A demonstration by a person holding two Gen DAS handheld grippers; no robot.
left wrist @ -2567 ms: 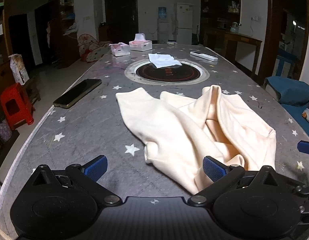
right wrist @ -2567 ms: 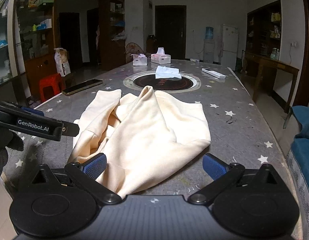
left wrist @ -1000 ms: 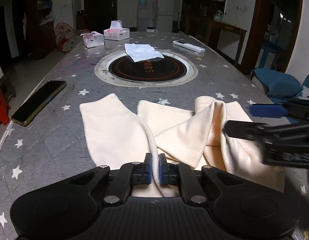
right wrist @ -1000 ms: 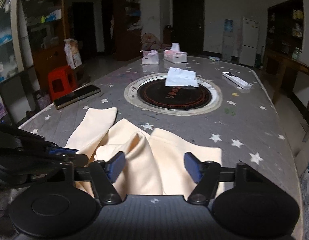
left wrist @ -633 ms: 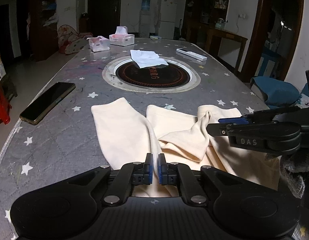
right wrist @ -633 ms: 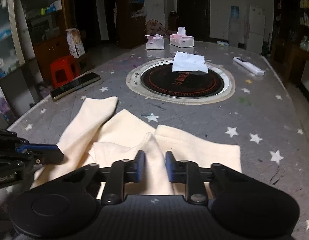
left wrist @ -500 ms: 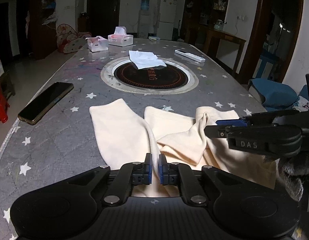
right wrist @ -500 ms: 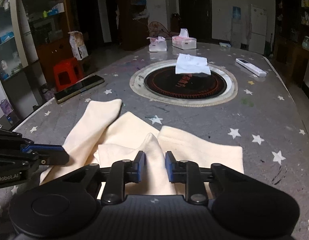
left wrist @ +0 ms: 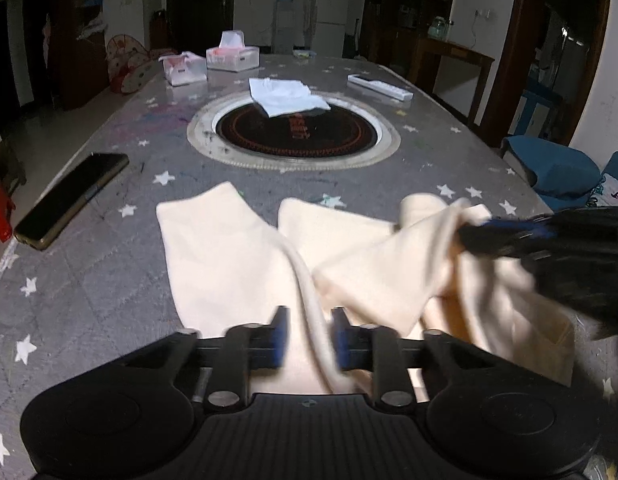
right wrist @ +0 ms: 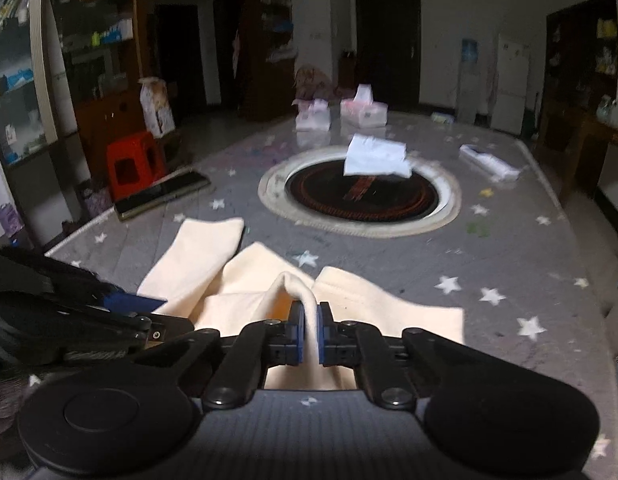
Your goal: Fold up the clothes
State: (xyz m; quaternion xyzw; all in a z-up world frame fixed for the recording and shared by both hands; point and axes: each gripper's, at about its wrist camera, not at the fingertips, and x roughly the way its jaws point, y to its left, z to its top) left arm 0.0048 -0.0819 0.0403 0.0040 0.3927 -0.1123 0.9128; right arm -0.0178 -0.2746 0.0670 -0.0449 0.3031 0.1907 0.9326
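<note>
A cream garment [left wrist: 229, 264] lies crumpled on the grey star-patterned table [left wrist: 109, 280], two sleeve-like ends pointing away from me. My left gripper [left wrist: 307, 334] is at its near edge. Its jaws are opening, and a raised ridge of the fabric runs between the blue pads without being pressed. My right gripper [right wrist: 310, 332] is shut on an upright fold of the garment [right wrist: 389, 308]. The left wrist view shows the right gripper [left wrist: 469, 234] entering from the right with cloth bunched at its tip. In the right wrist view, the left gripper [right wrist: 157, 304] shows at the left edge.
A dark phone [left wrist: 69, 200] lies left of the garment. Beyond it a round hotplate [left wrist: 297, 148] carries a white cloth [left wrist: 289, 96]. Tissue boxes [left wrist: 231, 58] and a white remote [left wrist: 379, 86] lie at the far end. A red stool [right wrist: 135, 164] and blue cushion [left wrist: 557, 172] flank the table.
The left jaws, earlier pinched on the fabric ridge, have parted. The right jaws, wide open a second ago, have closed tight on the upright fold.
</note>
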